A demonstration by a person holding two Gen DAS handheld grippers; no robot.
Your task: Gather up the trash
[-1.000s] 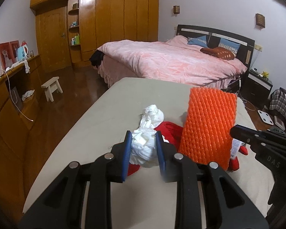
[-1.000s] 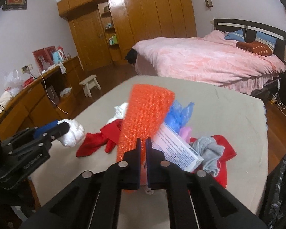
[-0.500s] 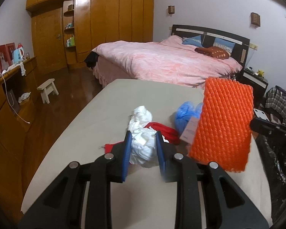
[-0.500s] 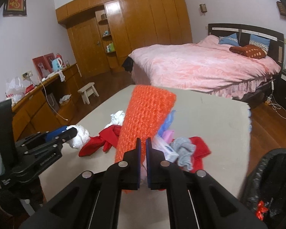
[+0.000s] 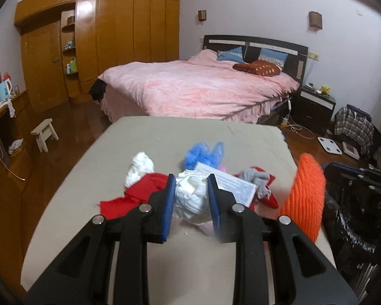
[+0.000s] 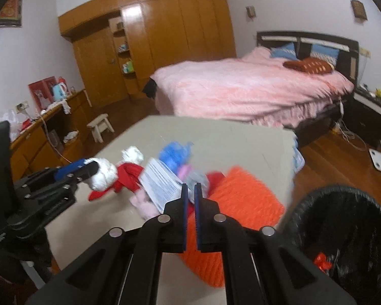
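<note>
1. At 9 o'clock in the right wrist view, your left gripper (image 6: pixel 90 166) is clenched on a white tissue wad (image 6: pixel 102 175). Its own camera shows the blue pads pressing on the wad, which hides what lies under it.
2. At centre, the heap on the table (image 5: pixel 165 139) is blurred: red cloth (image 5: pixel 149 183), blue plastic (image 5: pixel 203 152) and a printed box (image 5: pixel 231 185) overlap.
3. Your right gripper (image 6: pixel 189 188) is opening, with nothing in its narrow gap. The orange foam net (image 6: pixel 241 203) sits behind and under it at the table's right edge, smeared by blur.
4. At 4 o'clock the black-lined bin (image 6: pixel 343 228) stands just beside that edge. Only the right view shows its mouth, which the frame cuts off.
</note>
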